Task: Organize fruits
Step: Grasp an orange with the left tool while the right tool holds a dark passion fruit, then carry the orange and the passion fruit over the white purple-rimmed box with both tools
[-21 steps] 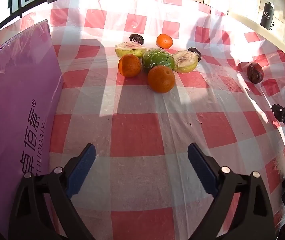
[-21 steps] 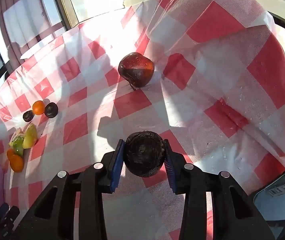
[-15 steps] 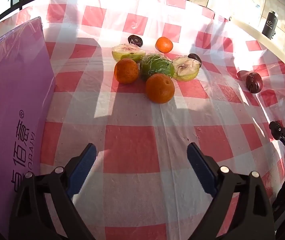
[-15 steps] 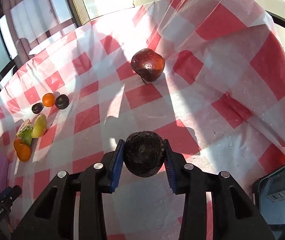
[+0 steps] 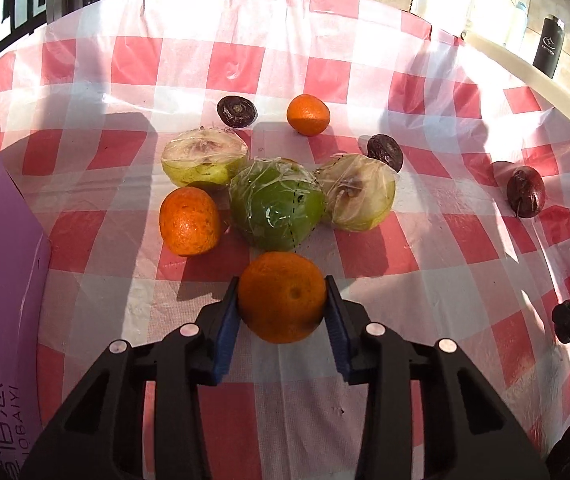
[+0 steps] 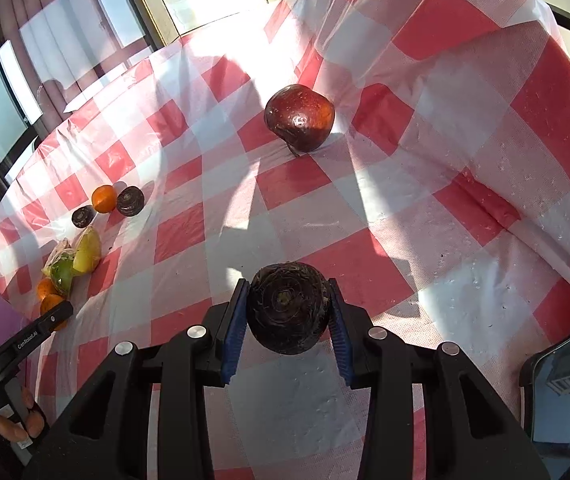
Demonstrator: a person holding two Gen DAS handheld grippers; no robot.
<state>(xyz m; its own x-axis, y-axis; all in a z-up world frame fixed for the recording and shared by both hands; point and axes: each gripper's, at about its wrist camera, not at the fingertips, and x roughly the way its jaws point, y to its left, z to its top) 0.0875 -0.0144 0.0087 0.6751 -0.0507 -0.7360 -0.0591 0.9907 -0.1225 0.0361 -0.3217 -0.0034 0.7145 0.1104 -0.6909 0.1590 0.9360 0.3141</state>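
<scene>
- Now the left gripper (image 5: pixel 283 300) has its blue pads (image 5: pixel 227 330) pressed on both sides of an orange (image 5: pixel 283 297), low in the centre of the left wrist view; the peel is bright and dimpled, with a small navel spot facing the camera.
- Just above it sits a green fruit in cling film (image 5: pixel 277 204), flanked by two wrapped halved fruits (image 5: pixel 204 159) (image 5: pixel 359 192) with pale, brownish cut faces, and a second orange (image 5: pixel 189 221) to the left.
- Further up lie a small orange (image 5: pixel 308 115) and two dark round fruits (image 5: pixel 237 111) (image 5: pixel 385 151); a dark red fruit (image 5: pixel 525 191) lies alone at the right edge.
- A purple board (image 5: pixel 1 280) fills the left side, over the red-and-white checked tablecloth (image 5: pixel 365 248).
- The right gripper (image 6: pixel 287 312) is clamped on a dark, rough-skinned round fruit (image 6: pixel 287 307), low centre of its view; I think it is clear of the cloth, though that is hard to judge.
- Half a second ago the left fingers stood wide apart with nothing between them, well short of the pile; they have since moved in and shut on the nearest orange.
- The right grip is unchanged.
</scene>
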